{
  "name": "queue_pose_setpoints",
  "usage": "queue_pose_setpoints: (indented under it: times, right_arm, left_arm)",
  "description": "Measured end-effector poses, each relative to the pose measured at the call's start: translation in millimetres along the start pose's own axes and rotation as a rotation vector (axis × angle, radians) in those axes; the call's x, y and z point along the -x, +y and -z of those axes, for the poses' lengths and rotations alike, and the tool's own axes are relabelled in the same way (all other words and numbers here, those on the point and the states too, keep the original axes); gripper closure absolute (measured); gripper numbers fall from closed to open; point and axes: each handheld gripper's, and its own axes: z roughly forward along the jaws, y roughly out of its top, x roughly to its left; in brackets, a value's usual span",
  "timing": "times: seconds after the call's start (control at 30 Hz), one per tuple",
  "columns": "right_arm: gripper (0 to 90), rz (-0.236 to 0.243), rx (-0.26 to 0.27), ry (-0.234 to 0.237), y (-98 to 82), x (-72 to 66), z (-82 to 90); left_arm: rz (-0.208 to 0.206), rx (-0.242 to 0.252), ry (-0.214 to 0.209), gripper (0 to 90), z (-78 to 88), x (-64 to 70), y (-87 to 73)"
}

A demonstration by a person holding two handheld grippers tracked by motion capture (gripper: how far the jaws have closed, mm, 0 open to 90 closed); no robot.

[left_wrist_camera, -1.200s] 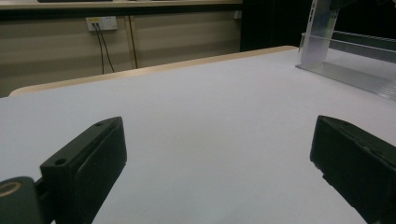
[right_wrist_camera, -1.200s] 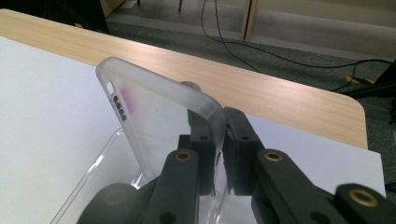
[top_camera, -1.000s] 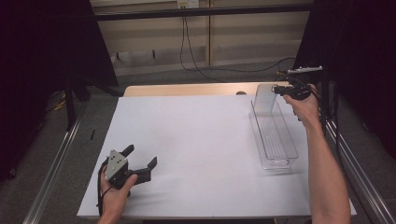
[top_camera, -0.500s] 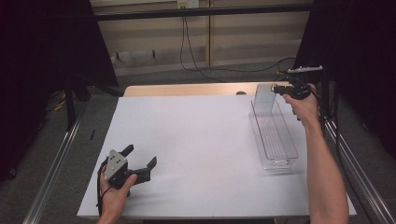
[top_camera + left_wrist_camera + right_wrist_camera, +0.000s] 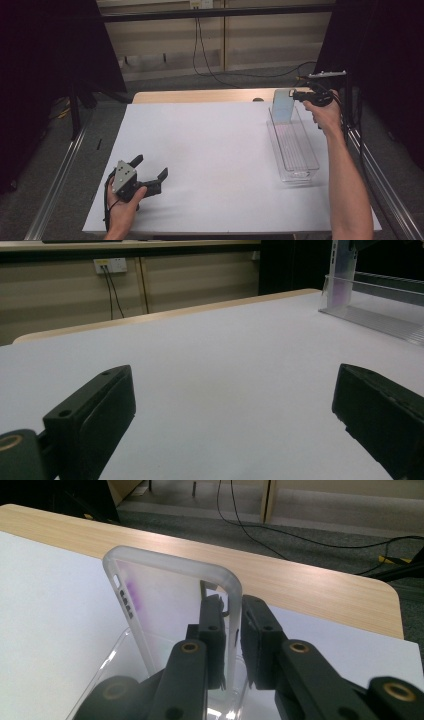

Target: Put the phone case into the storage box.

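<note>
High view: the right gripper is at the far right end of the table, over the far end of a long clear tray. It holds a translucent phone case that stands upright, w/ its lower end inside the tray. The left gripper rests on the white table near the front left corner, well apart from tray & case, jaws spread, nothing between them.

Left gripper view: the two black jaws stand wide apart over bare table. Far off at upper right the tray wall and the standing case are seen from table level, so here it is clear that the case rises well above the tray rim; from above this is harder to judge.

Right gripper view: the jaws are nearly together w/ the right edge of the case between them. They have just been opening a little, and a thin gap shows beside the case edge on the right side, so the grip looks like it is loosening; if the pads press at all I cannot tell for sure. This view also shows purple tint & button slots on the case's left edge, too small to see in the high view.

Step, as I judge: placing the case into the tray, at the release. Next move prob. needs jaws opened more and the gripper drawn back w/o tipping the case.
</note>
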Motion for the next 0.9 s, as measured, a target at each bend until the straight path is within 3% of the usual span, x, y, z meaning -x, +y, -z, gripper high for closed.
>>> queue_pose_setpoints:
  times: [0.47, 0.9]
  right_arm:
    - [71.3, -0.014, 0.017, -0.028, -0.6, 1.2, 3.3]
    - [47.4, -0.020, 0.020, -0.029, -2.1, -0.2, 1.7]
  left_arm:
    - [-0.003, 0.001, 0.000, 3.8, 0.5, -0.2, 0.1]
    - [-0.006, 0.006, 0.005, 3.8, 0.3, 0.1, 1.2]
